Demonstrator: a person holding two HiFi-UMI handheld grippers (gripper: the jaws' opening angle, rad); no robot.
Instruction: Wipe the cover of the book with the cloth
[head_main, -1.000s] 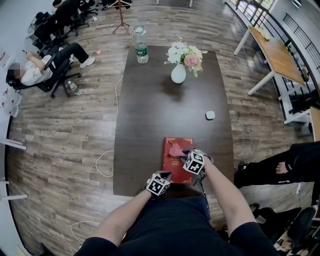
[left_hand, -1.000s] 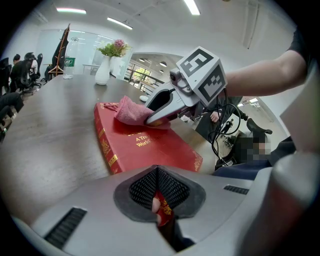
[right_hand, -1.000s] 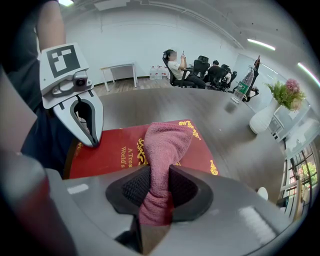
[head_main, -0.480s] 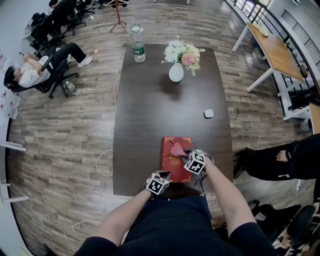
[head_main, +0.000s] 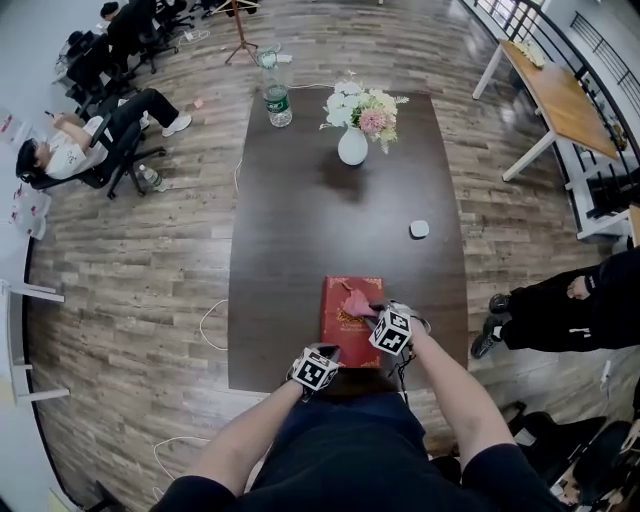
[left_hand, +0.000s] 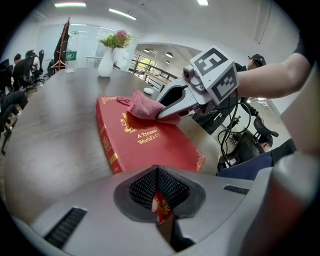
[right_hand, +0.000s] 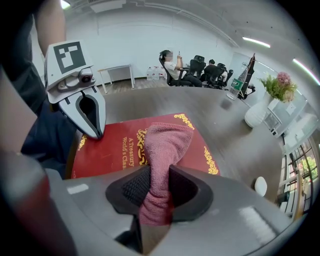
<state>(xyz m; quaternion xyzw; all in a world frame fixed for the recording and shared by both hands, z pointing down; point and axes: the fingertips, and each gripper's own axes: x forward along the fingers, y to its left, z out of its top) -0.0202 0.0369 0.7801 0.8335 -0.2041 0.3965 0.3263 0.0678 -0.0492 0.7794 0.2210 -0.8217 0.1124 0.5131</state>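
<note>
While my left gripper (head_main: 329, 349) pinches the near edge of the red book (head_main: 347, 328), low in the centre of the head view, my right gripper (head_main: 367, 307) is clamped on the pink cloth (head_main: 353, 299). The cloth rests on the book's cover, above the dark table (head_main: 330, 200).

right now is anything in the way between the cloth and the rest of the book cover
Nothing visible. The cloth, clamped in the right gripper, lies on the red cover of the book, and the cover around it is bare. The left gripper only pinches the book's near edge.
</note>
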